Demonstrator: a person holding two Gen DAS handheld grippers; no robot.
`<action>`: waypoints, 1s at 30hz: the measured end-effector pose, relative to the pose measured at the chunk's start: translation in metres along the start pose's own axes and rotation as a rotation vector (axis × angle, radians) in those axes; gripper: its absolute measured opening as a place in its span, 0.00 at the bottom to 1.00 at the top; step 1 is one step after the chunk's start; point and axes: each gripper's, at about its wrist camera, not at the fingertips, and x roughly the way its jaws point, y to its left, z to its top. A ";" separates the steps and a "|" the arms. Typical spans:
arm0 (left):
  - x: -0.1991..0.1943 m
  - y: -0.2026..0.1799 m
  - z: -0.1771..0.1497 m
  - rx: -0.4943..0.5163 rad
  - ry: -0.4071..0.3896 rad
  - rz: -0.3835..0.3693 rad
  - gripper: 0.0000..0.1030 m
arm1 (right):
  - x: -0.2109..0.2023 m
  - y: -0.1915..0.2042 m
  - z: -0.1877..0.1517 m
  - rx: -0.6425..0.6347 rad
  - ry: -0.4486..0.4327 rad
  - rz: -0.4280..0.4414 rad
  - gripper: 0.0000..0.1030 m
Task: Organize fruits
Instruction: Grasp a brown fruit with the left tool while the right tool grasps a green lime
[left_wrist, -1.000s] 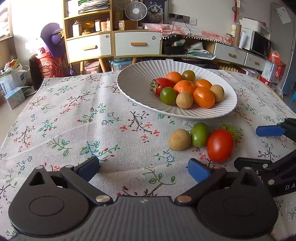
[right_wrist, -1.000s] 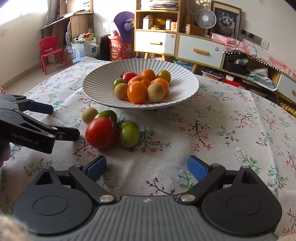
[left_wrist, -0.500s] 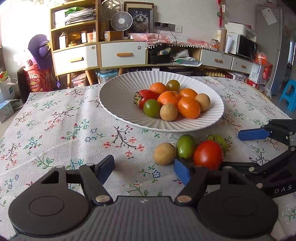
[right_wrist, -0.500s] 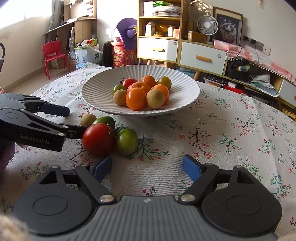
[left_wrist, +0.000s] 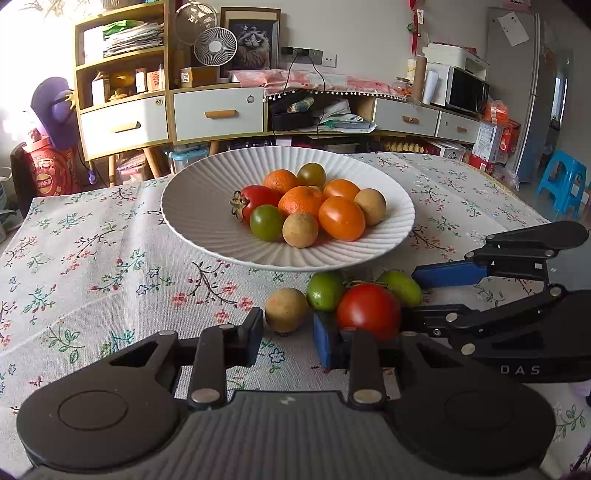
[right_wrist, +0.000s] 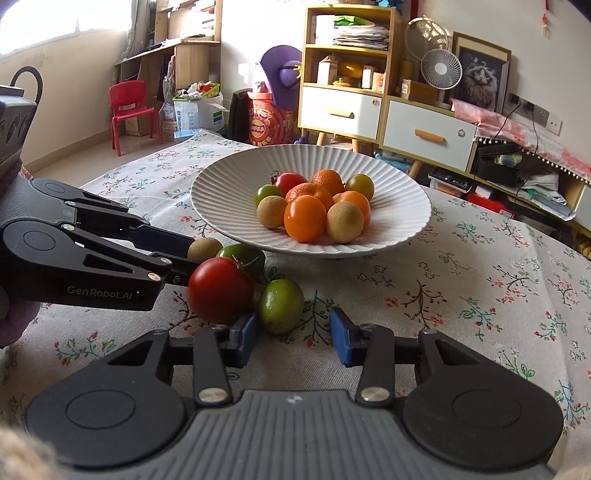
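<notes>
A white ribbed plate (left_wrist: 192, 218) (right_wrist: 402, 218) holds several fruits. On the cloth in front of it lie a tan fruit (left_wrist: 286, 309) (right_wrist: 204, 248), a red tomato (left_wrist: 368, 311) (right_wrist: 220, 290) and two green fruits (left_wrist: 325, 290) (left_wrist: 400, 287) (right_wrist: 281, 305) (right_wrist: 242, 256). My left gripper (left_wrist: 288, 338) is open, its fingers on either side of the tan fruit, apart from it. My right gripper (right_wrist: 294, 338) is open, the nearer green fruit between its fingertips. Each gripper shows in the other's view, the left (right_wrist: 181, 254) and the right (left_wrist: 417, 295).
The table wears a floral cloth (left_wrist: 92, 266). Behind it stand a shelf with drawers (left_wrist: 125, 122), a fan (left_wrist: 215, 46), a microwave (left_wrist: 465, 92), a blue stool (left_wrist: 561, 181) and a red chair (right_wrist: 129, 107).
Both grippers have moved forward to the loose fruits and have narrowed their jaws. The left now brackets the tan fruit, the right the green one.
</notes>
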 end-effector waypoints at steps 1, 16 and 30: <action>0.000 0.000 0.000 -0.001 0.000 0.000 0.21 | 0.000 -0.001 0.000 0.001 -0.001 0.002 0.35; 0.000 0.003 0.000 -0.018 -0.007 -0.010 0.19 | 0.000 -0.001 0.004 0.023 -0.005 0.019 0.23; -0.021 0.005 0.003 -0.059 0.033 0.010 0.18 | -0.010 -0.012 0.009 0.100 0.007 0.015 0.23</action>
